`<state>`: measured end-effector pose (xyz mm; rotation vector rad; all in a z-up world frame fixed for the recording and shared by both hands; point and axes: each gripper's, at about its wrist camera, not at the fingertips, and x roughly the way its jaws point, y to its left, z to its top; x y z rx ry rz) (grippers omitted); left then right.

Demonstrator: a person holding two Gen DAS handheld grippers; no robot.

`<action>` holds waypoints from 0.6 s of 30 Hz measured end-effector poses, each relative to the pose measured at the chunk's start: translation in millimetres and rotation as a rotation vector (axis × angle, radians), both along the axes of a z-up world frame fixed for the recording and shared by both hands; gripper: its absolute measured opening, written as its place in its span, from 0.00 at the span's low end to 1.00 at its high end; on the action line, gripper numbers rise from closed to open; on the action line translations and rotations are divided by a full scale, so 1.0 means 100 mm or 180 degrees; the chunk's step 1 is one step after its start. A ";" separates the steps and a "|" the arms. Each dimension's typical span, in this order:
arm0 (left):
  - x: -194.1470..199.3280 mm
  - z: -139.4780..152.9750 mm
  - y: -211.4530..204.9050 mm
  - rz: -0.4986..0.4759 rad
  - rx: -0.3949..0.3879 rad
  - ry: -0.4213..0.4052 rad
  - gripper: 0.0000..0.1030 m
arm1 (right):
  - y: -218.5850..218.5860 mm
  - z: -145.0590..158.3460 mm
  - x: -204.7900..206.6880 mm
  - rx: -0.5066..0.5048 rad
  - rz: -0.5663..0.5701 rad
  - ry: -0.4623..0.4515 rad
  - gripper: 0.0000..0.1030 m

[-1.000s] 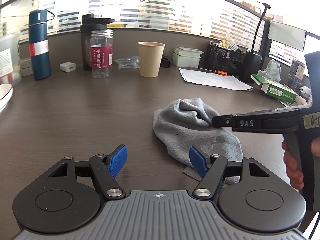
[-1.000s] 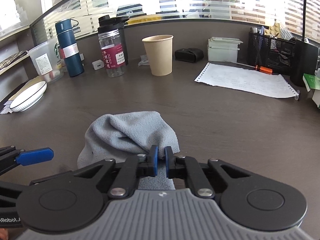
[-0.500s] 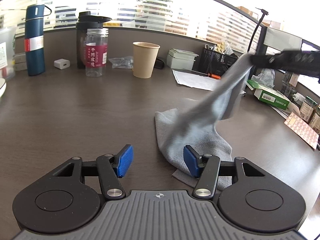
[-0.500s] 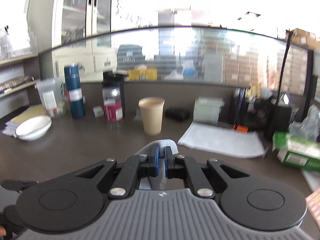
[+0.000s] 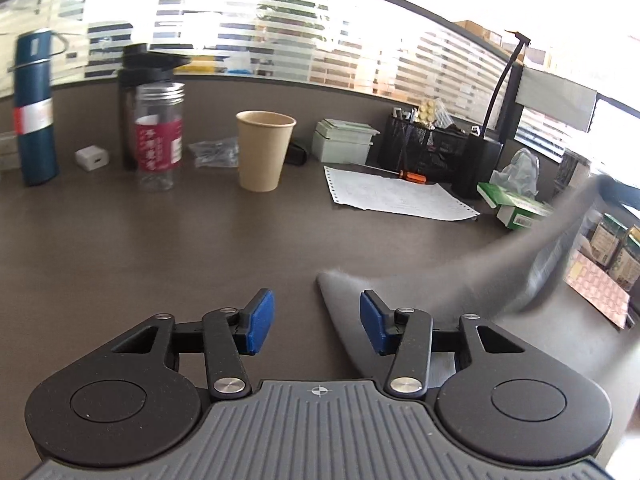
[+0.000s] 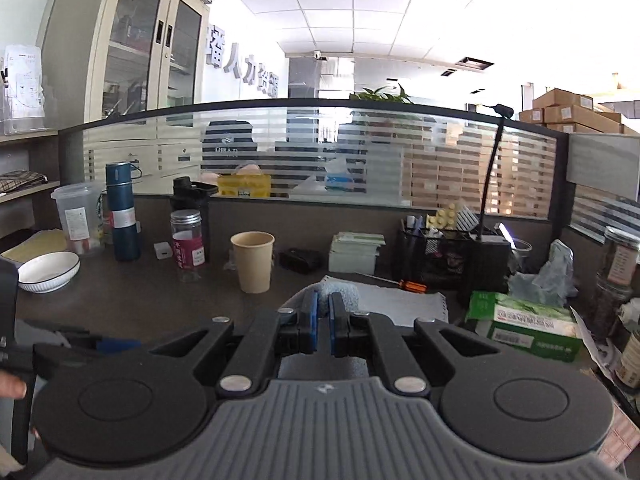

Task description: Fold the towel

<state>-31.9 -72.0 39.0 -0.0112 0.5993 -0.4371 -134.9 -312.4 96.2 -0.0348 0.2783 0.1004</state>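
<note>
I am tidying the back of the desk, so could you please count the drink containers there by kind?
Paper cup: 1
Blue flask: 1
Clear jar with red label: 1
Black bottle: 1
Clear plastic cup with lid: 1
Total: 5

grey fleece towel [image 5: 460,280], one corner flat on dark counter [image 5: 200,248], rest stretched taut, rising diagonally to the right, upper part blurred, a bunched edge [image 6: 340,292] pinched up off counter
</note>
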 end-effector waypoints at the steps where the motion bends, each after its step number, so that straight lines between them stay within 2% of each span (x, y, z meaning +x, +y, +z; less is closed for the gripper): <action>1: 0.04 0.00 -0.05 -0.0016 0.0037 0.0000 0.53 | -0.04 -0.04 -0.01 0.0011 -0.0036 0.0038 0.07; 2: 0.11 -0.02 -0.12 -0.0049 0.0080 0.0012 0.52 | -0.09 -0.09 -0.02 0.0023 -0.0083 0.0083 0.07; 6: 0.36 -0.14 -0.34 -0.0174 0.0071 0.0238 0.35 | -0.21 -0.23 -0.04 0.0058 -0.0206 0.0214 0.07; 13: 0.45 -0.23 -0.56 -0.0322 0.0132 0.0291 0.31 | -0.26 -0.29 -0.03 0.0091 -0.0205 0.0259 0.07; 18: 0.59 -0.26 -0.68 -0.0296 0.0267 0.0338 0.19 | -0.28 -0.35 -0.02 0.0128 -0.0183 0.0283 0.07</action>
